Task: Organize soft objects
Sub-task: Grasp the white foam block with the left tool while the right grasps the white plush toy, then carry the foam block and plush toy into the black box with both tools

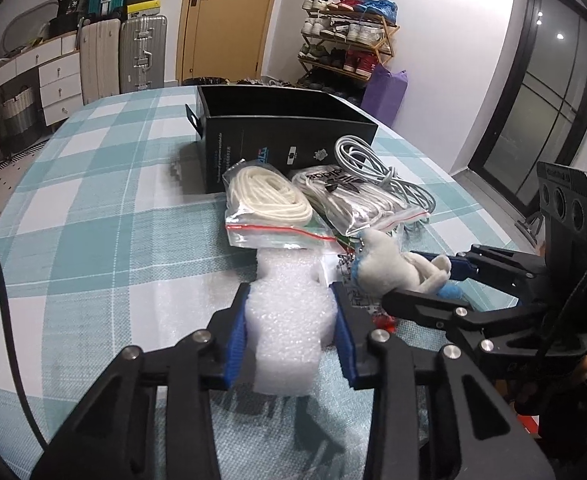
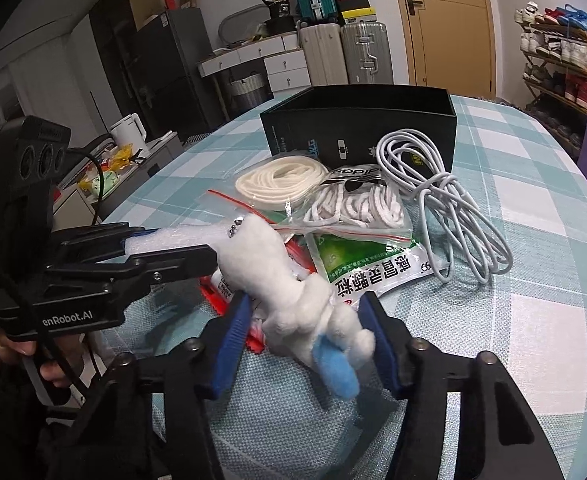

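We see the left tongs (image 1: 289,336) clamped on a white foam sheet (image 1: 287,320), a folded wad that bulges between the blue pads (image 1: 235,344) and rests on the checked cloth of the table (image 1: 93,208). The jaws stand narrow, pressed into the foam on both sides.

Just to the right, the right tongs (image 2: 305,344) have the white plush toy (image 2: 293,292) between their blue pads (image 2: 231,344). The toy, with its blue tail end nearest the camera, touches the right pad; on the left a small gap shows in this view, so we cannot tell how firmly it is gripped. In the left wrist view the toy sits between the black fingers (image 1: 425,304) of the right tongs.

Behind both lie two zip bags, one with cream cord (image 1: 269,196) and one with white laces (image 1: 353,196), beside a coiled grey cable (image 2: 453,208) and a green printed packet (image 2: 369,256). Beyond them an open black box (image 1: 285,120) stands on the table. A hand (image 2: 21,356) holds the left tongs' grip at the left edge of the right wrist view.
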`<state>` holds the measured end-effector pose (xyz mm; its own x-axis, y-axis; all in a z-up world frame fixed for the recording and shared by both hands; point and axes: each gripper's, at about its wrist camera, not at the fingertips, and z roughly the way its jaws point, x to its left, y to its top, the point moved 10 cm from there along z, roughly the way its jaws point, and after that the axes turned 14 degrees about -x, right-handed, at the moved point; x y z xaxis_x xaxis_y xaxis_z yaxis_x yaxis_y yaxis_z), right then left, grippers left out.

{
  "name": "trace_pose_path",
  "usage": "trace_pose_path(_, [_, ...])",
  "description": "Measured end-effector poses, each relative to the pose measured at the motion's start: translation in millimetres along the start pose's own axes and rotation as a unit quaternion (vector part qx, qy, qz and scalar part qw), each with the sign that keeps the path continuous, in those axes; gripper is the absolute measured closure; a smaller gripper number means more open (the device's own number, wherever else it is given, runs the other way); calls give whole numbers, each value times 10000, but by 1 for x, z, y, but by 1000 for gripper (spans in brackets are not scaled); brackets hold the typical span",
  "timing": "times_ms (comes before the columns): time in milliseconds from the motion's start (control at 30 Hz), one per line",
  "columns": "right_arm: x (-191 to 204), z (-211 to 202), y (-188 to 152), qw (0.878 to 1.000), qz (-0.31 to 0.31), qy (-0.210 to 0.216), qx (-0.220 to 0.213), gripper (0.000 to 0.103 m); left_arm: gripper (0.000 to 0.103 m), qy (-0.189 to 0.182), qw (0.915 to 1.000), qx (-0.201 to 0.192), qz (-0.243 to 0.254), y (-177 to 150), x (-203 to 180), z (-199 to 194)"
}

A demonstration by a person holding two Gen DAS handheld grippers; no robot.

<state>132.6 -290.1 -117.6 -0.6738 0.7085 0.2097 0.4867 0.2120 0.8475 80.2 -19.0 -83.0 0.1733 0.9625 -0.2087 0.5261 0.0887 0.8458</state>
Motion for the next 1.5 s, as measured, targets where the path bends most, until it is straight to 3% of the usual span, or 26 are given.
trace_pose_path(167, [0,-5,2,9999,-20,7,-101,61,67,22,9999,-153,60,7,-2,-10])
trace_pose_path(633, [-2,-36,31,9969,-117,-53,-772,68,67,151,9972,-723,128,36,-2,-38])
trace_pose_path(1133, [-14,-69,79,9883,68,-110,-1518,69,67,316,9926,-1166,130,70,0,-43])
trace_pose_path(1500, [-25,-77,127,9853,-24,-387,-1665,69,67,386,9881,-1470,229,116,2,-34])
